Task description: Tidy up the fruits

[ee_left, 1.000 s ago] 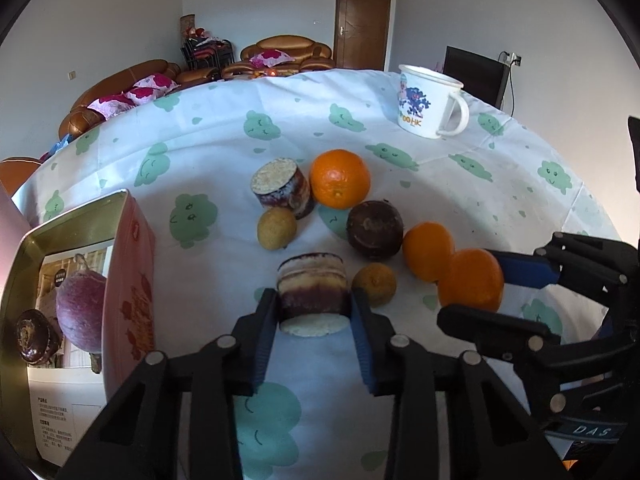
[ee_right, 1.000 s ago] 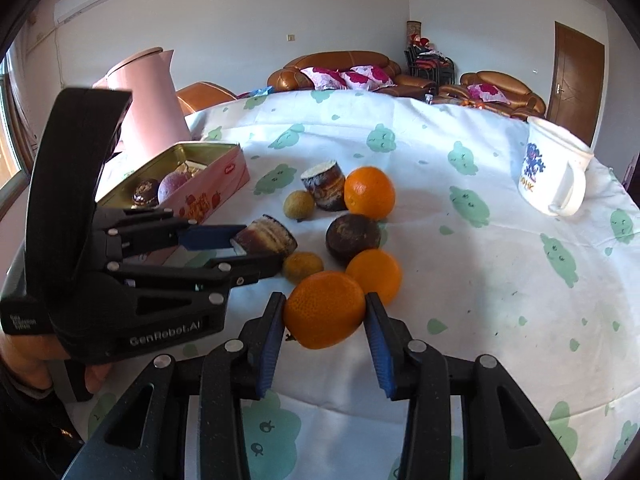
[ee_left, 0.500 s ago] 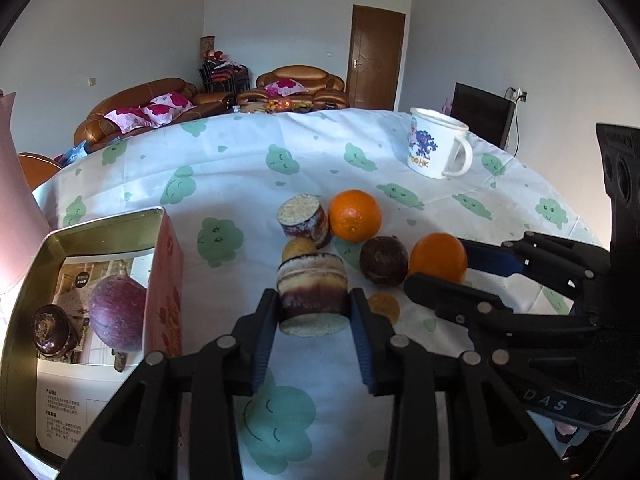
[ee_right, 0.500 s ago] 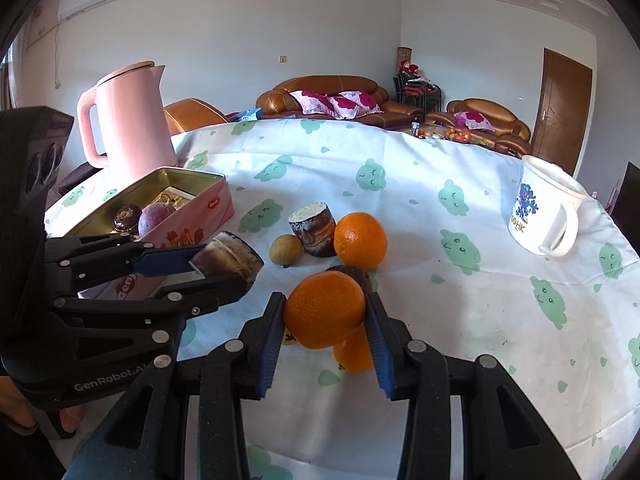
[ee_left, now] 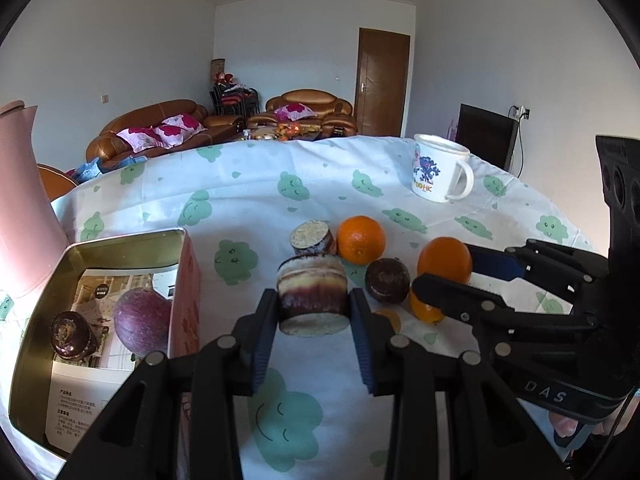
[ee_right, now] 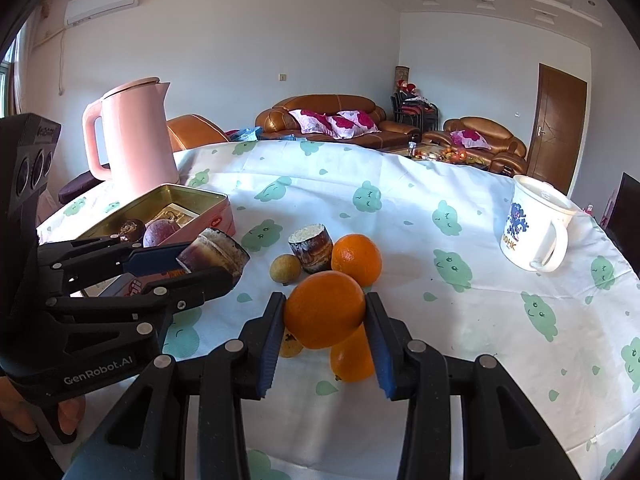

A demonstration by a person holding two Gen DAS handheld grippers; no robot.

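Right wrist view: "GenRobot.AI"-marked left claw [ee_right: 218, 264] grips sugarcane piece [ee_right: 214, 254]; right claw [ee_right: 325, 334] grips orange [ee_right: 324, 310].

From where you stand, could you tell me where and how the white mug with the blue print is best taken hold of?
Grip the white mug by its handle, coming from the right. It stands upright with the loop turned to that side, and the cloth around it lies bare. Its body looks too wide to pinch.

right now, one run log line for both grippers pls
left gripper: shut on sugarcane piece, lifted | right gripper: shut on orange, lifted | tin: open, two fruits inside | tablecloth: more fruit left
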